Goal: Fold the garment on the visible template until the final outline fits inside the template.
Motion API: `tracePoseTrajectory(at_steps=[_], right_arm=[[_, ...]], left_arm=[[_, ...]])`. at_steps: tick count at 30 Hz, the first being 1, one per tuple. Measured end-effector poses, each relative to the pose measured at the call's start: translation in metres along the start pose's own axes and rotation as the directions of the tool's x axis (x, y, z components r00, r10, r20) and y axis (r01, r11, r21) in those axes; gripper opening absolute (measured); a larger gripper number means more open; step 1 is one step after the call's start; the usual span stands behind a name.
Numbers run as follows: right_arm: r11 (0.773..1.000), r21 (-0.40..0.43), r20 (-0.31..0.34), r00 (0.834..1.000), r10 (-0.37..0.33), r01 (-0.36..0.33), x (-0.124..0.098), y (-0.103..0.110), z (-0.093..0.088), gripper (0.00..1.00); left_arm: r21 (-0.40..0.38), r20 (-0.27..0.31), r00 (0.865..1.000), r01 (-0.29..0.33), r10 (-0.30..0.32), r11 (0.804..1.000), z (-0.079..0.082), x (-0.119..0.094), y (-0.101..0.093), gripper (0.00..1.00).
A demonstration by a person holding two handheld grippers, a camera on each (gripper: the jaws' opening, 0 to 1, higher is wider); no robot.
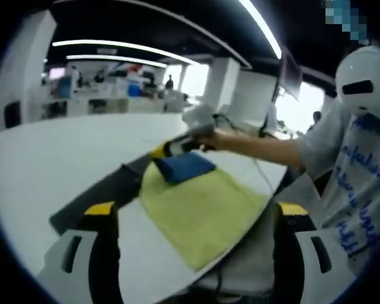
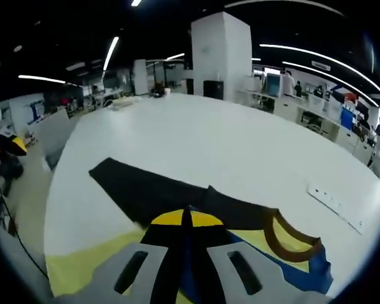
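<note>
Two tools are in play over one white desk (image 2: 240, 152). Your right tool (image 2: 187, 218) has its yellow-tipped jaws pressed together, and blue cloth lies right at the tips; whether fabric is pinched between them you cannot tell from the right gripper view. In the left gripper view the same right tool (image 1: 177, 147) reaches to the blue fold of the garment (image 1: 185, 166). Your left tool (image 1: 196, 209) is raised off the cloth with its jaws wide apart and nothing between them.

Garment: blue fabric with a brown ribbed neck trim (image 2: 291, 244), lying on the yellow template (image 1: 202, 212) at the desk's near edge, next to where you stand. A black sheet (image 2: 145, 187) runs from under the template toward the desk's middle.

Handling, judged: thin knit, light, limp, no stiffness to carry a fold; it should drape and slide over the template if dragged. Take hold at an edge or corner through both layers, low and close to the desk, and lay it down rather than pull. The blue fold looks well inside the yellow outline.
</note>
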State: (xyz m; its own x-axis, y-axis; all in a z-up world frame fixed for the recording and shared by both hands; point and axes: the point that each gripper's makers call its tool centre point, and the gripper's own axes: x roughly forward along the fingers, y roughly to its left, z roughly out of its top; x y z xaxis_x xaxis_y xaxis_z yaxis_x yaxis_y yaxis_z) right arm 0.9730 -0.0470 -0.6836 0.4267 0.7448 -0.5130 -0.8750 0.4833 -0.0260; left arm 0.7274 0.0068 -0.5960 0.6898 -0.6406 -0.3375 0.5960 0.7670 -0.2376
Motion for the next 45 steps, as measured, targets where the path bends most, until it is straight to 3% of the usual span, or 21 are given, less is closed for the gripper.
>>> tracePoseTrajectory(at_steps=[22,30,33,45], right_arm=[[0.999,-0.013,-0.079,0.996,0.036,-0.038,0.032,0.011,-0.028,0.01],[0.998,-0.051,-0.052,0.998,0.045,-0.047,0.034,0.013,-0.025,0.02],[0.998,-0.049,-0.016,0.999,0.045,-0.045,0.035,0.016,-0.016,0.01],[0.994,-0.089,-0.040,0.998,0.053,-0.056,0.018,0.027,-0.019,0.25]], left_arm=[[-0.015,0.001,0.999,-0.032,0.032,0.999,-0.007,-0.010,0.007,0.98],[-0.028,-0.012,0.999,-0.033,0.032,0.999,-0.011,-0.011,0.012,0.99],[-0.030,0.004,0.999,-0.040,0.040,0.999,-0.007,-0.013,0.014,0.99],[-0.051,0.009,0.999,-0.047,0.048,0.998,-0.013,-0.012,0.014,0.97]])
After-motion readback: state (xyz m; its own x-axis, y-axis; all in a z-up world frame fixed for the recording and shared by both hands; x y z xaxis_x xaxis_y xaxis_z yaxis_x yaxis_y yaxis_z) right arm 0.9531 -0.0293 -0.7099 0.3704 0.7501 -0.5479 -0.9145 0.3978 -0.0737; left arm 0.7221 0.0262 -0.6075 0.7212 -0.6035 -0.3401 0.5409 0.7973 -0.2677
